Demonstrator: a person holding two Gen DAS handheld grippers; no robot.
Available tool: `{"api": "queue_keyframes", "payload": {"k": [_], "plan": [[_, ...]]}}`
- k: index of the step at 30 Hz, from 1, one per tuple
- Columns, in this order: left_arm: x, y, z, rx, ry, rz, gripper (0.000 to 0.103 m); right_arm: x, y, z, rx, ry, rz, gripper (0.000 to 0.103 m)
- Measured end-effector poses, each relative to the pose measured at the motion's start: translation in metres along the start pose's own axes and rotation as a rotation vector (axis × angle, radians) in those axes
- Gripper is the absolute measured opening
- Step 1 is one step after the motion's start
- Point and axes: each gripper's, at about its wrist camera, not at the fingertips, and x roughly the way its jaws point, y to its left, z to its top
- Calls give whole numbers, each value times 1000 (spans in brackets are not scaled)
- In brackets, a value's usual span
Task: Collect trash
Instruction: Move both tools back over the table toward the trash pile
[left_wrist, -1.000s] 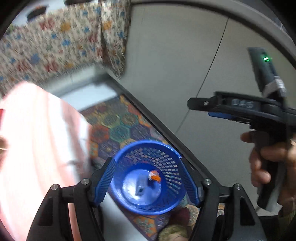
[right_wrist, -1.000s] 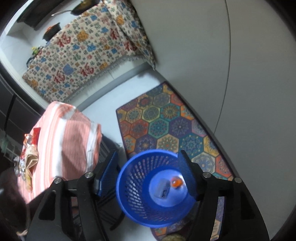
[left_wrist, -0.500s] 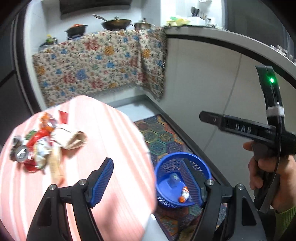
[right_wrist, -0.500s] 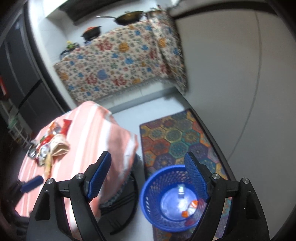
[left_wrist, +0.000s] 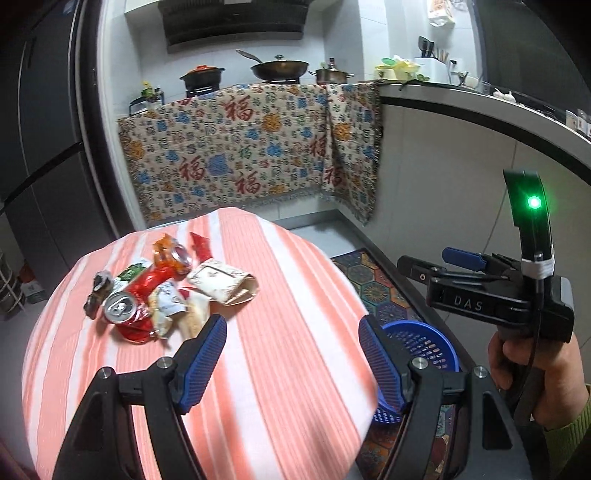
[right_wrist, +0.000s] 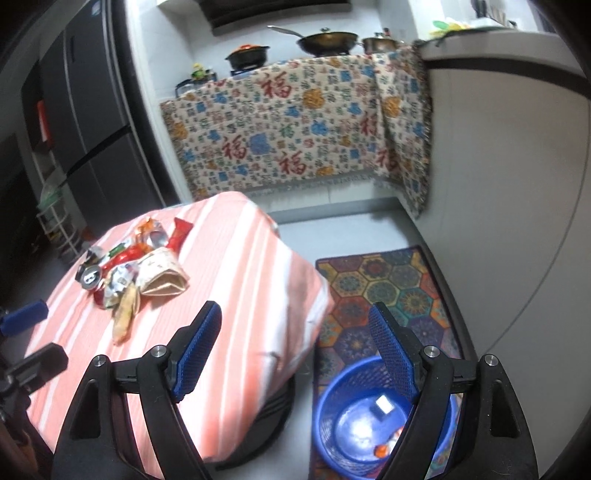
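With a couple of small pieces, hard to identify, already in the blue basket on the floor, most of the trash pile remains on the striped table, while the left gripper and right gripper hover spread and empty.

A home kitchen: a wok, a black pot and a lidded steel pot stand on a stove along the back counter, whose front is draped in a patterned cloth. A tall dark fridge stands at the left, a colourful hexagon-pattern mat lies on the floor.
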Motion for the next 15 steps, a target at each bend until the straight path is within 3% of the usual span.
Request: {"api": "queue_keyframes", "payload": {"k": [15], "plan": [[2,51,-16,-73,31,58,76,24,73,-15,-148,41,39,87]]}}
